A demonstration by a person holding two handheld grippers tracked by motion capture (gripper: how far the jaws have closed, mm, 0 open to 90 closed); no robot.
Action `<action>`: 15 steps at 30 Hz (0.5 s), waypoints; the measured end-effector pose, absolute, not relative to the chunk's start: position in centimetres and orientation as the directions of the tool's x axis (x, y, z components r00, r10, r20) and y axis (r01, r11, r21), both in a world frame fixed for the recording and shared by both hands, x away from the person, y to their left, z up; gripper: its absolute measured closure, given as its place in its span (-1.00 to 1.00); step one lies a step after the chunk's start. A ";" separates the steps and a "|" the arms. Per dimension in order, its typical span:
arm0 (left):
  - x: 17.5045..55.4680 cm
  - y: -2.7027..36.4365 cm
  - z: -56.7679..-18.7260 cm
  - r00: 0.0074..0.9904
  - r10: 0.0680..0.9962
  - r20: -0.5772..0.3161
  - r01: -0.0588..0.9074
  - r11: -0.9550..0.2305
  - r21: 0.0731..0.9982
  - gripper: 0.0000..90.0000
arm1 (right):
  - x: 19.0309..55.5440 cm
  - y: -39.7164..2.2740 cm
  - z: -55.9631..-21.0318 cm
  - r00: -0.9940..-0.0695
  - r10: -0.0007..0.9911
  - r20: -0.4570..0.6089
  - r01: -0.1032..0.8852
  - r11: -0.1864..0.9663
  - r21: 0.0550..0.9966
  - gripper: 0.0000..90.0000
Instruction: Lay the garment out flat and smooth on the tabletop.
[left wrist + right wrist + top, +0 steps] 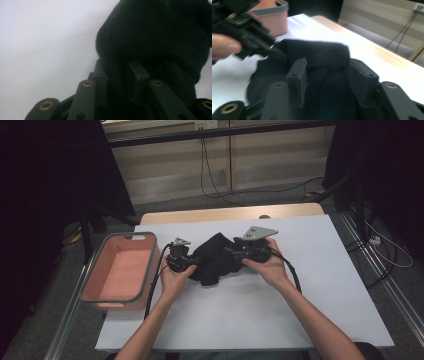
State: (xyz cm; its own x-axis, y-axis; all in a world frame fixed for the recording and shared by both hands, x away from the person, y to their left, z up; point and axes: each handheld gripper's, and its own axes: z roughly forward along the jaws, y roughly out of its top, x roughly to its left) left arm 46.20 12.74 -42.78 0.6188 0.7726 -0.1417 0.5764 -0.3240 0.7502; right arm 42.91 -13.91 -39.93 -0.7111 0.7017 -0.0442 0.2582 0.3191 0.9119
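You had that crumpled black fabric garment point(212, 260) sitting mid-frame on the white table point(310, 285), left gripper point(192, 262) and right gripper point(231, 252) both parted with cloth loosely between the jaws; looked soft and floppy, so I'd pinch a bunched fold.

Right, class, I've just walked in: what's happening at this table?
A person works a black cloth on the white table with a gripper in each hand. The left gripper and right gripper meet it from opposite sides, jaws part open with cloth between them. A pink basket sits to the left.
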 end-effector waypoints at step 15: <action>40.9 12.5 -38.8 0.739 0.672 -0.054 0.377 -0.345 0.860 0.00 | 41.7 -13.1 -44.3 -0.772 0.633 -0.057 0.318 0.463 0.827 0.08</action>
State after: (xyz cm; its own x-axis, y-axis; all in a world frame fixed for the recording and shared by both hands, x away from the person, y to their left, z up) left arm 40.85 12.54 -38.77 0.7386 0.6719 -0.0539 0.3766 -0.3450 0.8597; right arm 41.71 -13.14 -44.29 -0.7721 0.6330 -0.0572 0.3182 0.4629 0.8273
